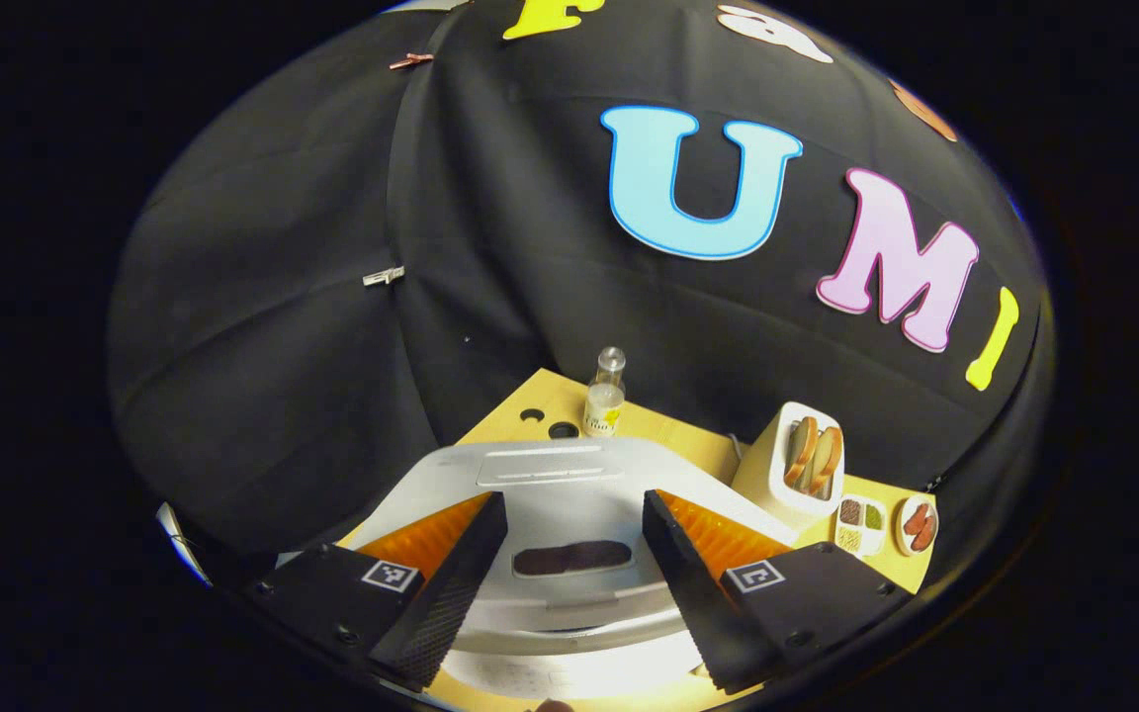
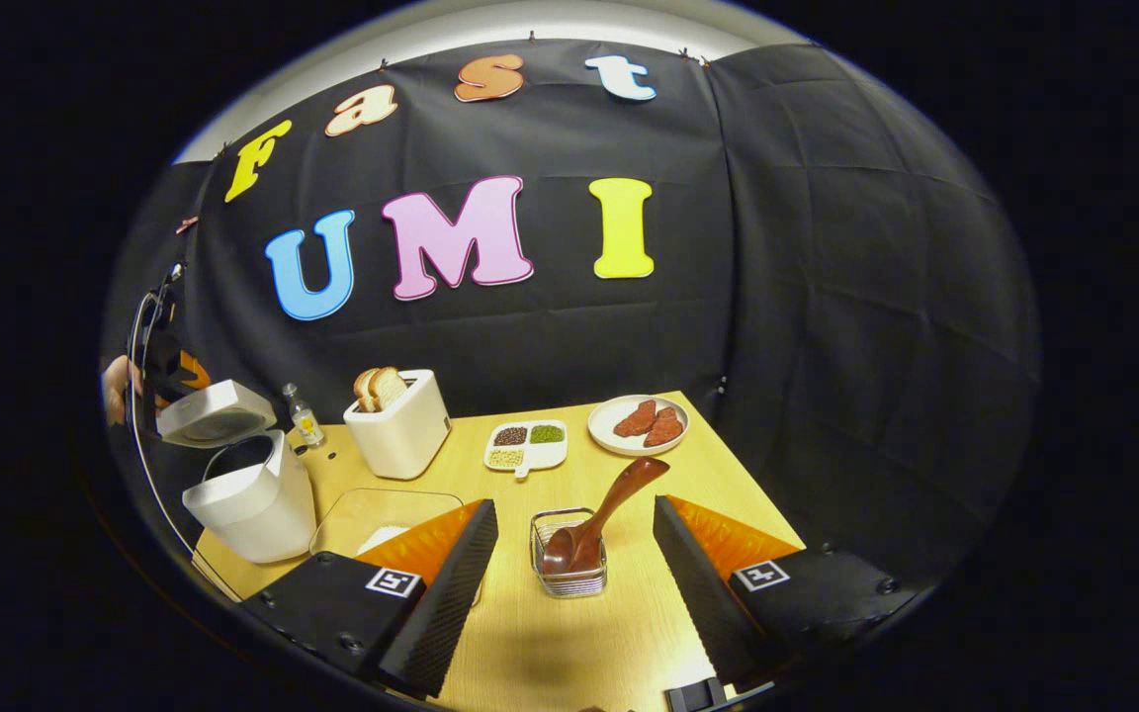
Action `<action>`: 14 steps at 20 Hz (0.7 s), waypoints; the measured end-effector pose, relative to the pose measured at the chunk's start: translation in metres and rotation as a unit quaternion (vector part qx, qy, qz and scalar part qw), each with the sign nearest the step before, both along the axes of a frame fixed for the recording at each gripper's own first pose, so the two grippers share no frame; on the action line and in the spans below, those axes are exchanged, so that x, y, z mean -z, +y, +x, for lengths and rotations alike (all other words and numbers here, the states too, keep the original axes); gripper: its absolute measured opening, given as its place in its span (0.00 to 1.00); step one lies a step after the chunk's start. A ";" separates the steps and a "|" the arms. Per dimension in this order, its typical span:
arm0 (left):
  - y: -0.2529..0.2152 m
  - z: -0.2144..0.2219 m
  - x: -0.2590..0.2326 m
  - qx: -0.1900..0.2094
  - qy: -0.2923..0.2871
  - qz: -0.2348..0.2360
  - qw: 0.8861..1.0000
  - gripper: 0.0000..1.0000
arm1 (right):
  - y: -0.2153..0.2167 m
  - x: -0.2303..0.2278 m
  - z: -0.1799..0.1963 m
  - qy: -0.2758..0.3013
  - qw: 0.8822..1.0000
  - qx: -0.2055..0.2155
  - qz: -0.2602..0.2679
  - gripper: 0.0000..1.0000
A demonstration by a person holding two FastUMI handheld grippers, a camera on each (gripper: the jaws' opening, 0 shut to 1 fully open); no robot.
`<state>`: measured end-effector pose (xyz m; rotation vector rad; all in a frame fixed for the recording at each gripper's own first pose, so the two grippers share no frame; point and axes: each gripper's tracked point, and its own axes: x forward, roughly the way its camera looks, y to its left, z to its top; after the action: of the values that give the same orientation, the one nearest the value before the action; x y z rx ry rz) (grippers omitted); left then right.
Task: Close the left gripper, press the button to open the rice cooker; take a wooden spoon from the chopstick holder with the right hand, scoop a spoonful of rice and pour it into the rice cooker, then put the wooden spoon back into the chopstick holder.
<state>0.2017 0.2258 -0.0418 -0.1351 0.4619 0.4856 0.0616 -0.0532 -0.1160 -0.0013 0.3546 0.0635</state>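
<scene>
Both tongs spread wide, one wooden spoon in one chopstick holder.

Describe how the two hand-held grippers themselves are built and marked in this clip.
The left hand-held gripper and right hand-held gripper look alike: each has two black wedge-shaped fingers with finely textured inner pads, ribbed orange panels behind them, and black bodies with screws. Each body side carries a small square black-and-white marker.
</scene>
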 end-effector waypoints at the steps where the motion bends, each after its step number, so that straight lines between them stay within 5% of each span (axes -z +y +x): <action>1: -0.002 -0.002 0.010 0.000 0.005 0.008 1.000 0.98 | 0.001 0.002 0.003 0.003 1.000 -0.007 0.000 0.99; 14: -0.018 -0.026 0.100 -0.030 0.039 0.018 0.999 0.99 | -0.015 0.032 0.029 0.042 0.997 -0.065 0.006 0.99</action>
<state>0.1760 0.2081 -0.1421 -0.0969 0.5256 0.5591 0.0904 -0.0683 -0.1476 -0.0097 0.4383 0.1945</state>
